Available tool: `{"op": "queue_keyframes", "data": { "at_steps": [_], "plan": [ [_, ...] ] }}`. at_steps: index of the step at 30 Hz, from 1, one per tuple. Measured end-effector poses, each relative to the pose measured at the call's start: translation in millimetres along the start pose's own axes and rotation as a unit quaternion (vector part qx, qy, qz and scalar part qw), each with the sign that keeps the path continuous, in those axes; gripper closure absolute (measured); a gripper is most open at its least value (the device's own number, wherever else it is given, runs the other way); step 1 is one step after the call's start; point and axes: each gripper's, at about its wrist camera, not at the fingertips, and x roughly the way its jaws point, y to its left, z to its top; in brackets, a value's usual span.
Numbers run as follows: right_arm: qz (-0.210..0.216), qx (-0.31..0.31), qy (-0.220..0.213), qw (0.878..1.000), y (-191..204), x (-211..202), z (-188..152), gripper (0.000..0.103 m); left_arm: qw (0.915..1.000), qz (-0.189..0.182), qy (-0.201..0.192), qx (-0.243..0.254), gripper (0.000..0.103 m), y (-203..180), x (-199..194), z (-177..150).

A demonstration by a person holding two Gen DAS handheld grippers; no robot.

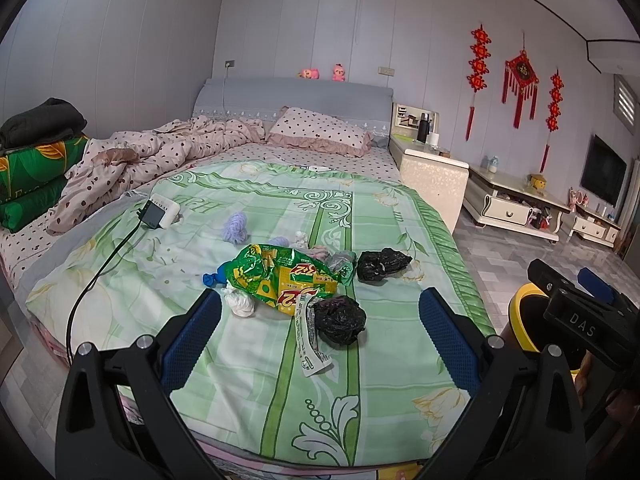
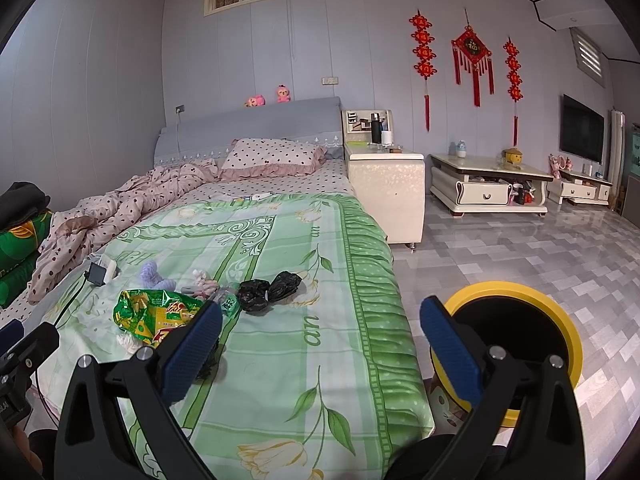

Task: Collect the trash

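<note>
We read "DAS" on the right gripper (image 1: pixel 576 304), "3+2" on the green wrapper (image 1: pixel 280 280), and "an" on the bedspread (image 2: pixel 316 336).

1. Left gripper (image 1: pixel 320 320): jaws spread wide, nothing between the blue pads (image 1: pixel 192 340); it hangs above the near part of the green floral bedspread (image 1: pixel 256 392).
2. Trash cluster on the spread: green-yellow snack wrapper (image 1: pixel 276 276), crumpled; white paper strip (image 1: pixel 310 344) at its near edge.
3. Black plastic wad (image 1: pixel 340 320) touching the strip; second black wad (image 1: pixel 380 264) farther back right.
4. White tissue ball (image 1: pixel 240 304) and blue scrap (image 1: pixel 210 279) at the wrapper's left end.
5. Lavender wad (image 1: pixel 236 228) behind.
6. Charger block (image 1: pixel 158 212) with black cable (image 1: pixel 92 276), left.
7. Right gripper (image 1: pixel 576 304) at the frame's right edge, over a yellow-rimmed bin (image 1: pixel 524 308).
</note>
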Motion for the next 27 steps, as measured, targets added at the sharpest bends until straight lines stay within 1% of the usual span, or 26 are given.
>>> {"op": "queue_keyframes", "data": {
  "at_steps": [27],
  "plan": [
    [0.001,0.001,0.003,1.0,1.8,2.5,-2.6,0.007,1.0,-0.001,0.001,-0.002,0.008,0.6,0.2,-0.4]
  ]
}}
